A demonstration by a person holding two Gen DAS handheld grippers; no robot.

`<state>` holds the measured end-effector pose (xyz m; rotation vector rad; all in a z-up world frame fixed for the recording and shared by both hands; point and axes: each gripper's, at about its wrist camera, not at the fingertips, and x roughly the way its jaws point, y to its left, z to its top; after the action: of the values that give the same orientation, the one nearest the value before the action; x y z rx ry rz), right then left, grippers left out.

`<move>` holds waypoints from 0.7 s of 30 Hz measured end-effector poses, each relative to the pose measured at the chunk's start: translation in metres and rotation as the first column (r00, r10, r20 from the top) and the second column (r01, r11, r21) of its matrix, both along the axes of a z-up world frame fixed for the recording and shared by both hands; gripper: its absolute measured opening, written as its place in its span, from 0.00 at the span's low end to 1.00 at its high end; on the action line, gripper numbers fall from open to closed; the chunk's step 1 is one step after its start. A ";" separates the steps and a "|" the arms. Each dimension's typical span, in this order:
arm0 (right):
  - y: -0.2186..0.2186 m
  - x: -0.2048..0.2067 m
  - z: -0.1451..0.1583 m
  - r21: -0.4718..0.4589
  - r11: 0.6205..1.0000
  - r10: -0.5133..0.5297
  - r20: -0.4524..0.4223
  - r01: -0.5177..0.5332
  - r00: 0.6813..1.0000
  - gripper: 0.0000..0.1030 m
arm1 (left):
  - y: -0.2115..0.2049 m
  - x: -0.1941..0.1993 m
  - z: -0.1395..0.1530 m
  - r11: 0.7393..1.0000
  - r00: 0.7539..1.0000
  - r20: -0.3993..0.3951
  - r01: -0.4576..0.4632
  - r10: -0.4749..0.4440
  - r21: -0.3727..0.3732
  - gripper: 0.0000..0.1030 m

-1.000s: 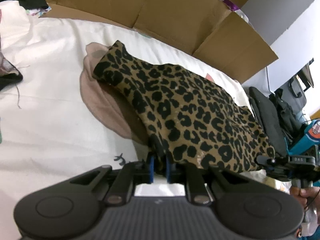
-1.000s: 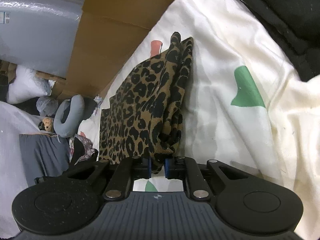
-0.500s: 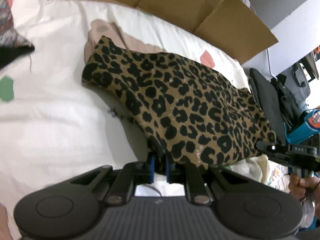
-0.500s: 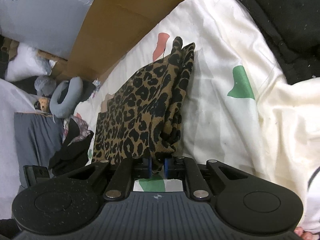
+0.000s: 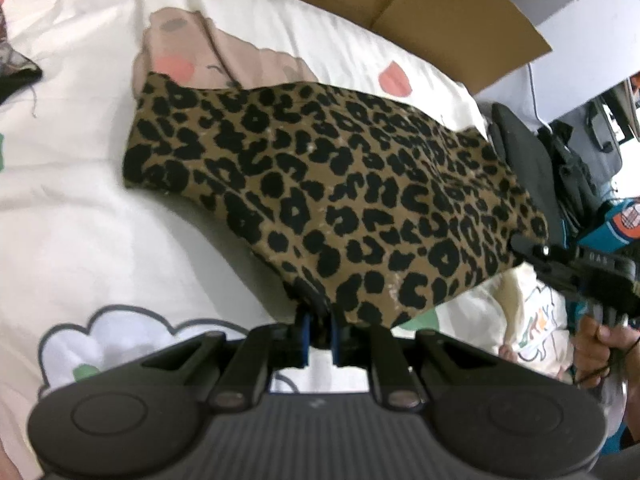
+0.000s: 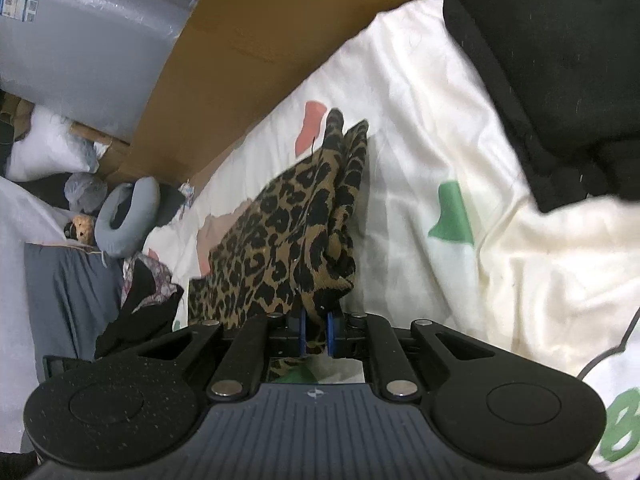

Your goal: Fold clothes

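A leopard-print garment (image 5: 340, 200) is stretched above the white patterned bedsheet (image 5: 80, 208), held at two near corners. My left gripper (image 5: 318, 326) is shut on its near left corner. My right gripper (image 6: 316, 330) is shut on the other corner, where the cloth (image 6: 288, 240) bunches in folds. In the left wrist view the right gripper (image 5: 520, 246) shows at the right, clamped on the garment's edge, with a person's hand (image 5: 604, 340) on its handle. The far edge of the garment rests on the sheet.
Flattened cardboard (image 5: 420, 4) lines the bed's far side. A black garment (image 6: 560, 60) lies at the right of the sheet, and a dark floral one (image 6: 148, 292) at the left. A grey neck pillow (image 6: 124, 216) and bags sit beyond the bed.
Both grippers have carried the held corners across the sheet, and the garment now hangs flatter and wider. A pink print on the sheet has come out from under it.
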<state>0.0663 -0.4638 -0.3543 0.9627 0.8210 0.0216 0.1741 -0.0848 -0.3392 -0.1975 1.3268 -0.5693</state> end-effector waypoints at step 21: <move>-0.037 0.020 0.036 -0.134 0.990 -0.049 0.024 0.052 0.998 0.06 | -0.047 -0.027 -0.016 0.999 0.987 -0.155 -0.039 0.037 -0.006 0.08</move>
<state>0.0866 -0.5004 -0.3188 0.8545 0.7686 -0.0664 0.1475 -0.1321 -0.3550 -0.2788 1.4685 -0.5363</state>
